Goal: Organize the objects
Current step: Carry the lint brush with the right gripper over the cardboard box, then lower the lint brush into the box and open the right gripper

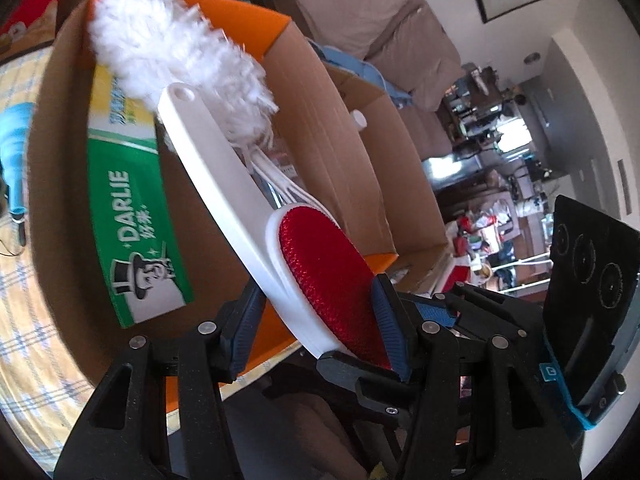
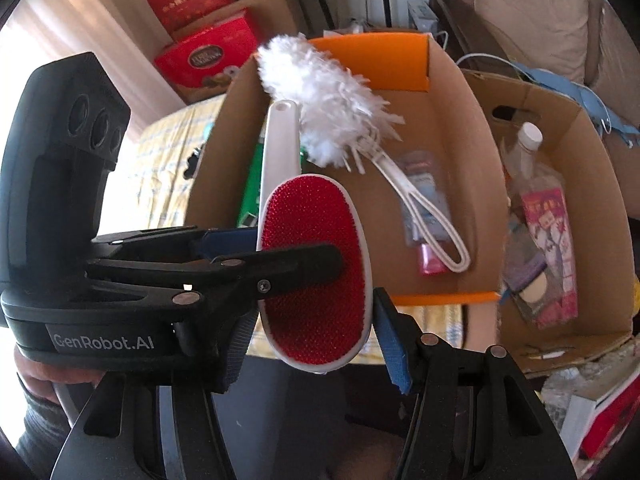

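Lint brush (image 1: 320, 276), red-bristled head on a flat white plastic body, sits pinched between both of my claws at once: my left gripper (image 1: 320, 320) presses its ribbed blue pads against the head's two long edges, and my right gripper (image 2: 316, 332) brackets the rounded end of the same head, its blue pads close on either side, though whether both truly press I cannot tell. From my right camera the left gripper (image 2: 280, 252) comes in from the left, one black finger lying across the red oval. The brush's long white handle, with a hole at its tip, reaches out over an open cardboard box (image 1: 304, 92) with orange flap edges. Inside it lie a fluffy white duster (image 2: 328, 108) with a looped plastic handle, a green and yellow toothpaste carton (image 1: 132, 216) propped against the wall, and small clear packets (image 2: 424, 204) on the floor. Just beside it a second cardboard box (image 2: 580, 152) holds a white-capped bottle (image 2: 528, 136) and a pink printed pouch (image 2: 552, 248). Yellow checked cloth (image 1: 24, 340) lies underneath.
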{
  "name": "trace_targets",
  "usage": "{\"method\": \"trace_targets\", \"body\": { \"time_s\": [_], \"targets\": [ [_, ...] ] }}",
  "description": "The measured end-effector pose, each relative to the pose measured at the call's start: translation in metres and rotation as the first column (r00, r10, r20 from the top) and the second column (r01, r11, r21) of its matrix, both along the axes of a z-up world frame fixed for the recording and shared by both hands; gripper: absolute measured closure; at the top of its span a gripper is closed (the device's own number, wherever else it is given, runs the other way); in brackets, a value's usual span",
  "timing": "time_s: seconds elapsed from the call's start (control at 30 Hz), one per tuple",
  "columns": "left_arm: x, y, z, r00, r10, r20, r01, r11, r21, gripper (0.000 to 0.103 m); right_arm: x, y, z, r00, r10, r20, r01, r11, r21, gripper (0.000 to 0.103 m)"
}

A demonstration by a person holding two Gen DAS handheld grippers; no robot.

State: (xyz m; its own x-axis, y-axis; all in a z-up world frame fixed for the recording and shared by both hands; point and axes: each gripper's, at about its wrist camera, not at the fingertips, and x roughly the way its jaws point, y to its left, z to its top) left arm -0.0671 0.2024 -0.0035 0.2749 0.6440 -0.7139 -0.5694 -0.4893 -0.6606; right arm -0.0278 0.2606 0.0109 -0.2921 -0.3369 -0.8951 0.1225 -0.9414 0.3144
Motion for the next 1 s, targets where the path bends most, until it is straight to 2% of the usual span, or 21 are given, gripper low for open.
{"method": "trace_targets", "body": {
  "time_s": [0.3, 0.57, 0.83, 0.9, 1.0],
  "targets": [
    [-0.011, -0.001, -0.011, 0.999, 0.008, 0.053, -0.007, 1.000, -0.020, 0.048, -0.010, 0.011, -0.009, 0.998, 0.010, 0.062, -0.011, 1.000, 0.005, 0.044],
    [-0.027, -0.015, -0.002, 0.998, 0.056, -0.030, -0.058, 0.997, -0.046, 0.041, -0.046, 0.007, -0.022, 0.995, -0.013, 0.099, 0.004, 0.996, 0.090, 0.045],
    [-0.035, -0.058, 0.020, 0.986, 0.110, -0.123, -0.114, 0.993, -0.021, 0.039, -0.069, -0.003, -0.051, 0.991, -0.044, 0.123, 0.034, 0.996, 0.083, 0.045],
    [-0.034, -0.067, 0.025, 0.982, 0.122, -0.145, -0.125, 0.992, -0.015, 0.033, -0.073, -0.008, -0.058, 0.990, -0.049, 0.130, 0.041, 0.997, 0.069, 0.045],
    [-0.034, -0.080, 0.032, 0.974, 0.138, -0.177, -0.142, 0.990, -0.009, 0.031, -0.077, -0.015, -0.067, 0.988, -0.050, 0.145, 0.044, 0.998, 0.045, 0.045]
  ]
}}
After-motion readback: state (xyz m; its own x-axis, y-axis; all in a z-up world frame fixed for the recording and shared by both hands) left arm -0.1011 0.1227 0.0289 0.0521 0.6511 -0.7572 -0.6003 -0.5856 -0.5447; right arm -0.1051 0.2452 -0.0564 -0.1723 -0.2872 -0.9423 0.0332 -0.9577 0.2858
